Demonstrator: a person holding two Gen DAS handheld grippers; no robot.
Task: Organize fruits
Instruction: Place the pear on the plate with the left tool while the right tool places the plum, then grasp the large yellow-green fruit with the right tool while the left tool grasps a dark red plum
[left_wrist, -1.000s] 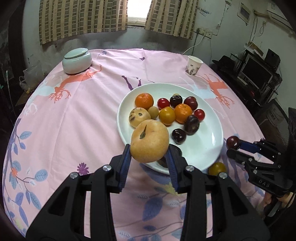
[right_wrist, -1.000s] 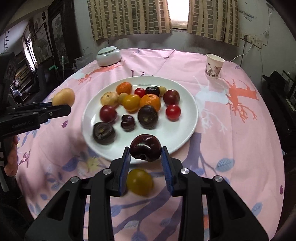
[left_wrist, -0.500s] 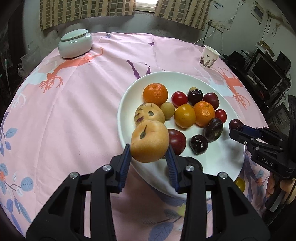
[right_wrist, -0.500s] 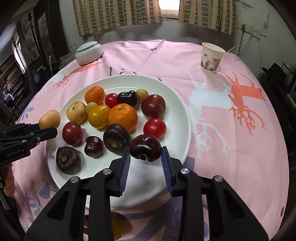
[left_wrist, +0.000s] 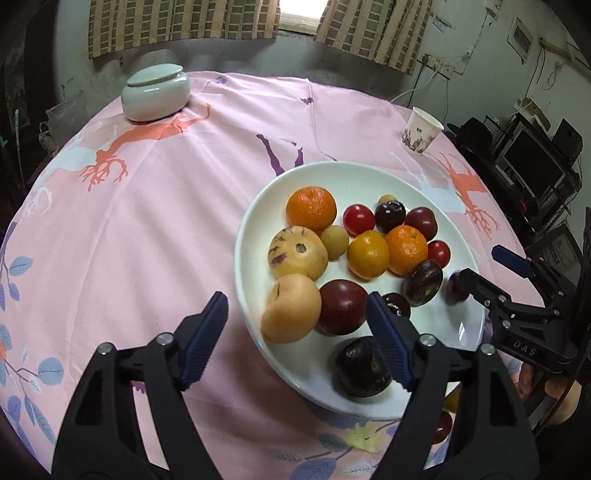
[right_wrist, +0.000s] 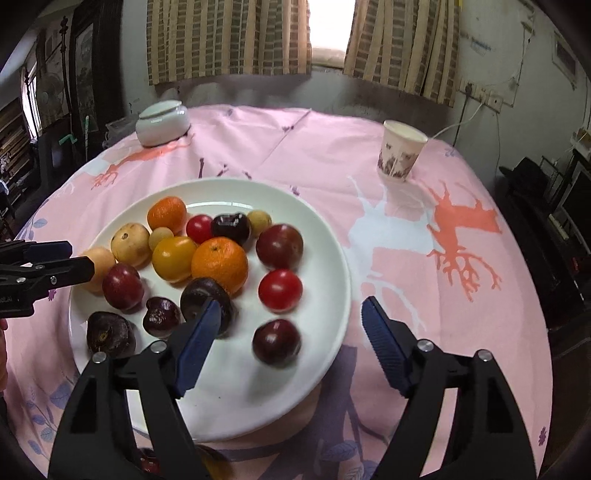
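A white plate (left_wrist: 469, 325) (right_wrist: 332, 258) holds several fruits: oranges, yellow and red tomatoes, dark plums. My left gripper (left_wrist: 295, 328) is open and empty; the tan pear (left_wrist: 291, 308) lies on the plate's near left edge between its fingers. My right gripper (right_wrist: 291, 339) is open and empty; the dark red plum (right_wrist: 276, 341) sits on the plate between its fingers, slightly blurred. The right gripper also shows at the right in the left wrist view (left_wrist: 480, 273), and the left gripper at the left in the right wrist view (right_wrist: 79, 258).
A pale green lidded jar (left_wrist: 155, 90) stands at the far left of the pink tablecloth, a paper cup (left_wrist: 421, 129) at the far right. A yellow fruit (left_wrist: 452, 400) and a red one (left_wrist: 441, 426) lie on the cloth near the plate's front edge.
Both grippers have opened. The pear left the left gripper and now lies on the plate; the dark plum left the right gripper and sits on the plate.
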